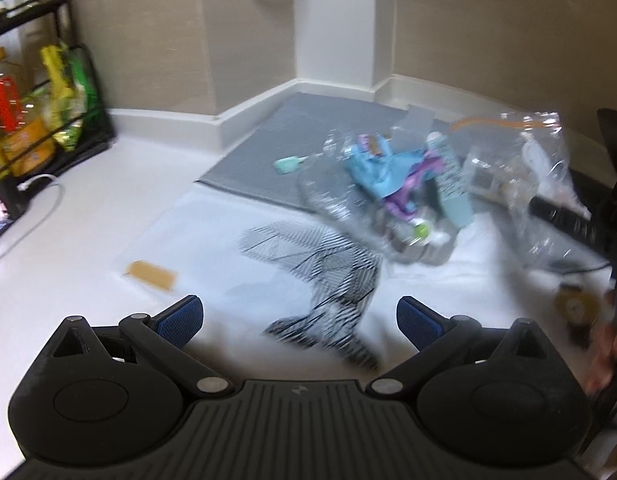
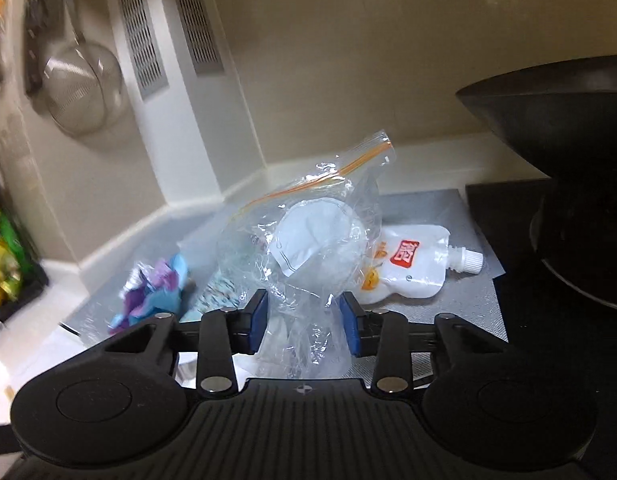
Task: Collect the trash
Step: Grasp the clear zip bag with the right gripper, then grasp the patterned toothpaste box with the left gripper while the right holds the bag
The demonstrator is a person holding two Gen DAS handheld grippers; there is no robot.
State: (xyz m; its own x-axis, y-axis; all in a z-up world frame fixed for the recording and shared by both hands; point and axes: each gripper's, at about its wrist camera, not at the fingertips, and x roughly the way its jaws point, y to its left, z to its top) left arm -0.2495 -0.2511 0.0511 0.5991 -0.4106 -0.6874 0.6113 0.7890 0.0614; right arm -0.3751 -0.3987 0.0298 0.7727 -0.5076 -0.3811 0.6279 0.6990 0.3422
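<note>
The right claw pinched a clear zip bag with an orange seal, held above the desk. The left claw hung spread over a striped wrapper. A white pouch bore an unreadable red label.

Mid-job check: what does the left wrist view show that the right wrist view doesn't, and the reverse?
Only the left wrist view shows the striped black-and-white wrapper lying ahead of the open left tongs, the small brown paper piece on the white counter, and the mint cap on the grey mat.

Only the right wrist view shows the white spouted pouch, the hanging strainer and the right tongs shut on the clear zip bag.

Both show that zip bag, the blue-purple wrappers and the mat.
</note>
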